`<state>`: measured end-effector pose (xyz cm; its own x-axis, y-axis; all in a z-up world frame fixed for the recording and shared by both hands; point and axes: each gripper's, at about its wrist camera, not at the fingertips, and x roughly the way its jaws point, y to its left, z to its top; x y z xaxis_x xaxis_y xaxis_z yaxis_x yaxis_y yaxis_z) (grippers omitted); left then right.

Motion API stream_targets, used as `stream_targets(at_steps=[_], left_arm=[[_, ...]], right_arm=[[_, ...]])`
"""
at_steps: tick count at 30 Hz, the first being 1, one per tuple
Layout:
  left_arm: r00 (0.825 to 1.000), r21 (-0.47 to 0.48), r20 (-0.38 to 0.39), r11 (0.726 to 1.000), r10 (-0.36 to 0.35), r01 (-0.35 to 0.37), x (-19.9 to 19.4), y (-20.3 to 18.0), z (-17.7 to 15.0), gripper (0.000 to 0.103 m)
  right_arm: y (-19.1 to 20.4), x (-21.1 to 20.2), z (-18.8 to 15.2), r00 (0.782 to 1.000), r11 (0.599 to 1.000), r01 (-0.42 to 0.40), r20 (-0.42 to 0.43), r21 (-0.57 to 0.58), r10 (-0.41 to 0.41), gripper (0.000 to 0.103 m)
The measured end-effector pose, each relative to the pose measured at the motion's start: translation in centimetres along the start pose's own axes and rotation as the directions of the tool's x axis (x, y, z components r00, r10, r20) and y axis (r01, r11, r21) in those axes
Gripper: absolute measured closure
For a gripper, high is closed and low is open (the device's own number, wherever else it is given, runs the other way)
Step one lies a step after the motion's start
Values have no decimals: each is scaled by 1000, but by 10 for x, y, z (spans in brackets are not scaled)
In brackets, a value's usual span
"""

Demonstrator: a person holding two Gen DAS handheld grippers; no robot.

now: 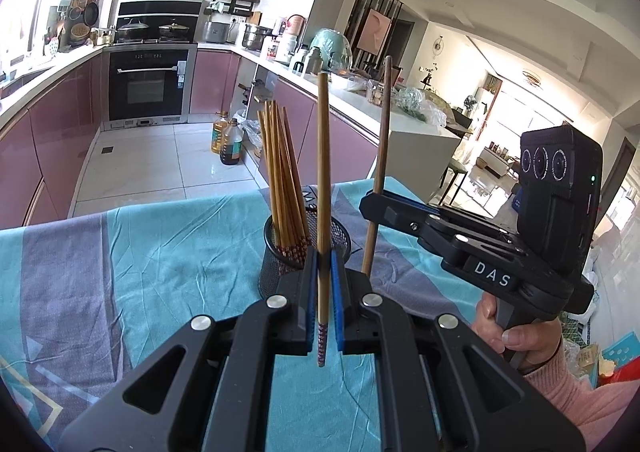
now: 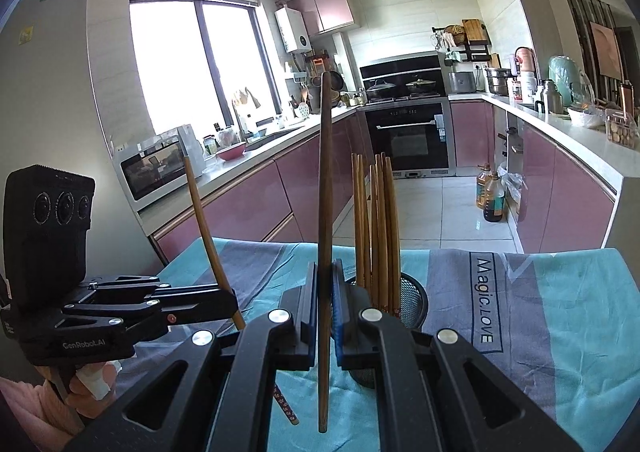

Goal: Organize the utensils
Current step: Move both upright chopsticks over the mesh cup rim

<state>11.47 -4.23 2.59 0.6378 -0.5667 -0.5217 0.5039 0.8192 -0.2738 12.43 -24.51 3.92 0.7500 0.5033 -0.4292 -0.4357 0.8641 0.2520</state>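
Observation:
My left gripper [image 1: 324, 256] is shut on a light wooden chopstick [image 1: 323, 155] that stands upright, its patterned end hanging below the blue pads. Just beyond it a black mesh holder [image 1: 272, 268] holds several similar chopsticks [image 1: 280, 171]. To the right, my right gripper [image 1: 370, 197] is shut on a darker chopstick [image 1: 384, 123], also upright. In the right wrist view the right gripper [image 2: 324, 268] clamps that dark chopstick [image 2: 325, 171], with the holder [image 2: 412, 296] just behind its right finger. The left gripper [image 2: 230, 298] with its light chopstick [image 2: 202, 211] is at the left.
A teal and grey cloth [image 1: 160, 252] covers the table, whose far edge lies just past the holder. Oil bottles [image 1: 228, 139] stand on the tiled floor beyond. Pink kitchen cabinets [image 2: 256, 207] line both sides. A hand [image 1: 520, 336] grips the right gripper's handle.

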Motion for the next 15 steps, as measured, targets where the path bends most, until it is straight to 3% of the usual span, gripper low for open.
stream_targets(at_steps=[15], left_arm=[[999, 13, 51, 1000, -6, 6, -5, -7, 26, 96]], right_arm=[[3, 2, 21, 999, 999, 13, 33, -38, -11, 97]])
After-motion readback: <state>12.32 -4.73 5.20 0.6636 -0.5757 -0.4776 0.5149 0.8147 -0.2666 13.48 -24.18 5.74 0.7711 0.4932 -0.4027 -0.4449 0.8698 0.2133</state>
